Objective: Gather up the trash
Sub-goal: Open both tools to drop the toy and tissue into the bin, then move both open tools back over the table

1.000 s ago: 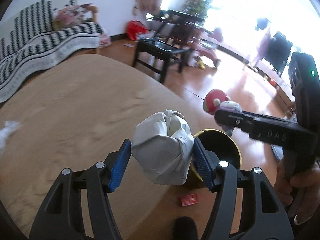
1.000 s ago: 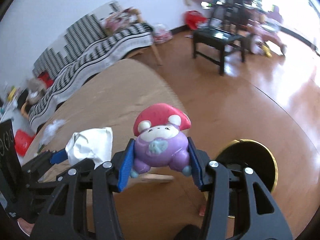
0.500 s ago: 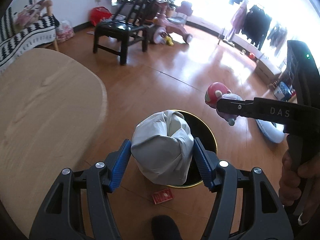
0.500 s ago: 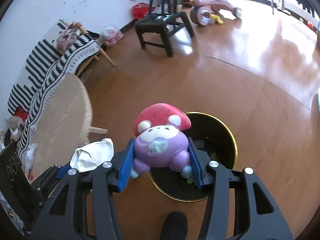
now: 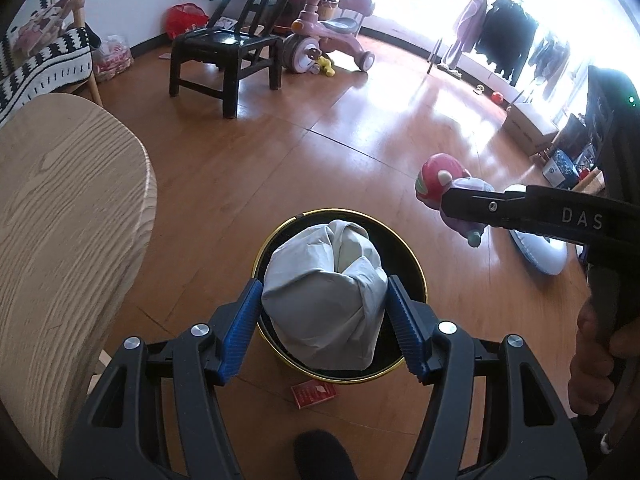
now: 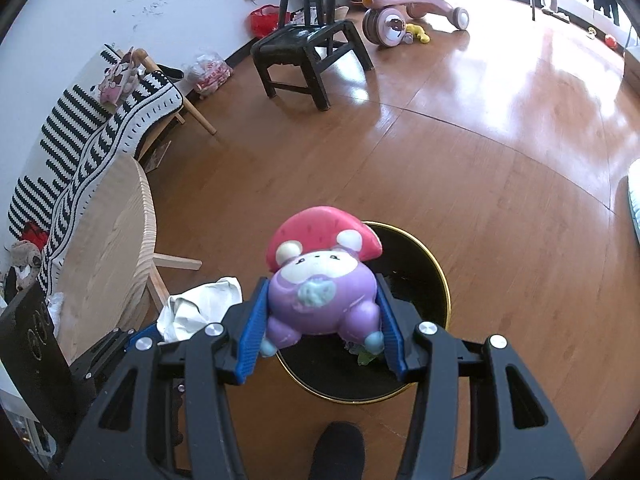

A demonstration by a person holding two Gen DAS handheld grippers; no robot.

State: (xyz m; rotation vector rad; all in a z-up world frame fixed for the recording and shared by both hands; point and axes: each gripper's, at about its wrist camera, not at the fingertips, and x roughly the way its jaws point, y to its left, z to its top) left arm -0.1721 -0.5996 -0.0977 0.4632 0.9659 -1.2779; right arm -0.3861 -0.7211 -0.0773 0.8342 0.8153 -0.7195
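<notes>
Grey crumpled paper wad point(image 5: 326, 296) sits clamped in our left gripper point(image 5: 324, 320) above the bin point(image 5: 416, 264); our right gripper point(image 6: 320, 320) pinches the mushroom toy point(image 6: 320, 280) over its rim, ready to drop.

We take the black wooden chair point(image 5: 224, 54) as our landmark, standing on the glossy wooden floor point(image 5: 340, 128). Just to its right we see a pink tricycle point(image 5: 328, 40), with a small yellow toy point(image 5: 326, 66) on the floor beside its wheel. Behind the chair, against the white wall point(image 6: 100, 4), sits a red bag point(image 5: 184, 24). To the chair's left we find a striped black-and-white blanket point(image 6: 92, 128), and nearer us a round pale wooden table point(image 5: 60, 220).
</notes>
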